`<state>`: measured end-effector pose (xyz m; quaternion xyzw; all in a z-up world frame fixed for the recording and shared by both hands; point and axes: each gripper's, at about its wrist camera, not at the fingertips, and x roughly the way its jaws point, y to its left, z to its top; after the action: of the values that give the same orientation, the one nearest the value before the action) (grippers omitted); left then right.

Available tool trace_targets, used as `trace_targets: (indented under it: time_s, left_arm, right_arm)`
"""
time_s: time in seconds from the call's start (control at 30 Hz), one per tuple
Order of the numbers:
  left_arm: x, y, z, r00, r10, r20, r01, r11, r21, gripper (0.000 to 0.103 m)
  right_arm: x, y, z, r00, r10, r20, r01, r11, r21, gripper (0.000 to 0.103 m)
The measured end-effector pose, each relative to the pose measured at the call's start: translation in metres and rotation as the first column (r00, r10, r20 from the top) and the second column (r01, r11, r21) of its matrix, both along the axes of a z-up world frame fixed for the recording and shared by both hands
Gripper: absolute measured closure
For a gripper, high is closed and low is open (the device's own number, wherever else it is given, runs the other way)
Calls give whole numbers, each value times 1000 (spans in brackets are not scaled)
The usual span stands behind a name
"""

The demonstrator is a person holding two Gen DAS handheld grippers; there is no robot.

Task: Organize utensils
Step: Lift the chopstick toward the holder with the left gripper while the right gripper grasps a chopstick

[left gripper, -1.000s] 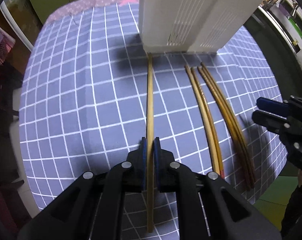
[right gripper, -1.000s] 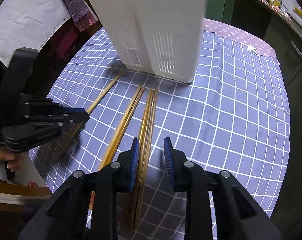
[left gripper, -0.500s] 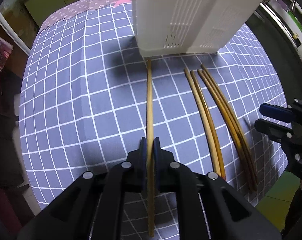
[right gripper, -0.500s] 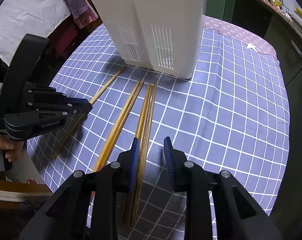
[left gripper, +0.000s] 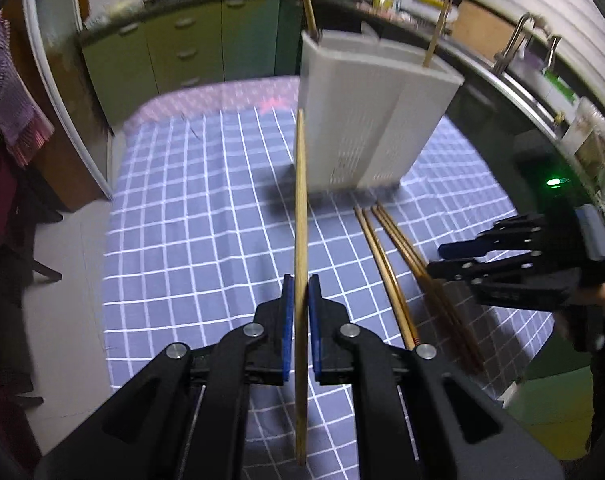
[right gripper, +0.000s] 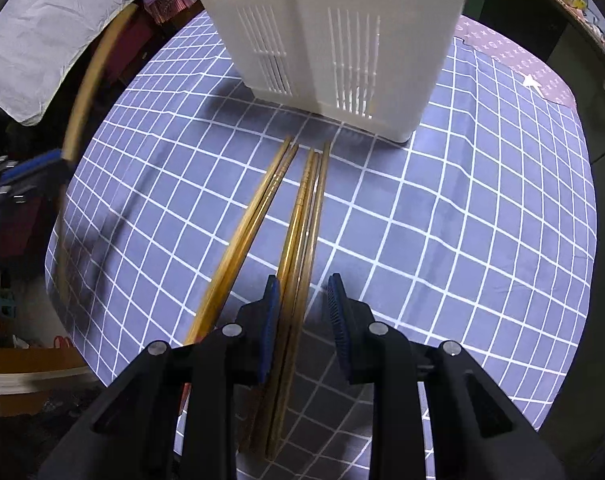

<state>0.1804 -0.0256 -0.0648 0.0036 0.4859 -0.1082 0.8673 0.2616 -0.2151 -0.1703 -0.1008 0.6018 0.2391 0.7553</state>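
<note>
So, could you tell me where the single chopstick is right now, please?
The single chopstick is clamped in the left claw, lifted off the checked tablecloth, left of the white utensil holder.

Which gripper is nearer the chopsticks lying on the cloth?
Right. The right gripper straddles the chopsticks on the cloth; the left gripper is off to the side, gripping a single chopstick.

Dim indoor light, fisheye warping, blurred edges

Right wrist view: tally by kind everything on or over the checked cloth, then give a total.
Wooden chopsticks: 6
White utensil holder: 1
Hand-held grippers: 2, the left hand-held gripper and the right hand-held gripper
Total: 9
</note>
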Motion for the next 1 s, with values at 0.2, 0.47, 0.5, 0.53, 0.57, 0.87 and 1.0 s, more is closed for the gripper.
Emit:
trace_targets:
  time_s: [0.2,0.47,0.5,0.53,0.57,0.87,1.0]
  left_arm:
    - [-20,8,20,996,11,86,-9,1000,-27,96]
    - [-36,10,34,986,1,164,6,999,-39,96]
    - [-37,9,35,986,-1,166,8,999,-41,96]
    - [-38,9,36,986,-3,167,11,999,-42,96]
    - [-38,8,37,986,-5,170,13,999,-43,96]
    - [-40,2,38,984,-28,178,34,999,-33,96]
    - [-41,-1,38,983,-38,181,44,999,-27,96]
  right_arm:
    - [5,3,-7,1000,-13,-3,13,998,-61,89]
    - [13,7,-13,1000,-14,-16,12,997,-80,90]
    - [14,8,-13,1000,-13,-17,12,997,-80,90]
    - [15,9,-14,1000,-13,-18,12,997,-80,90]
    - [15,10,-14,1000,-12,-19,10,997,-82,90]
    - [22,24,-22,999,2,-50,-8,992,-123,93]
    - [24,34,-21,999,5,-43,-12,989,-150,93]
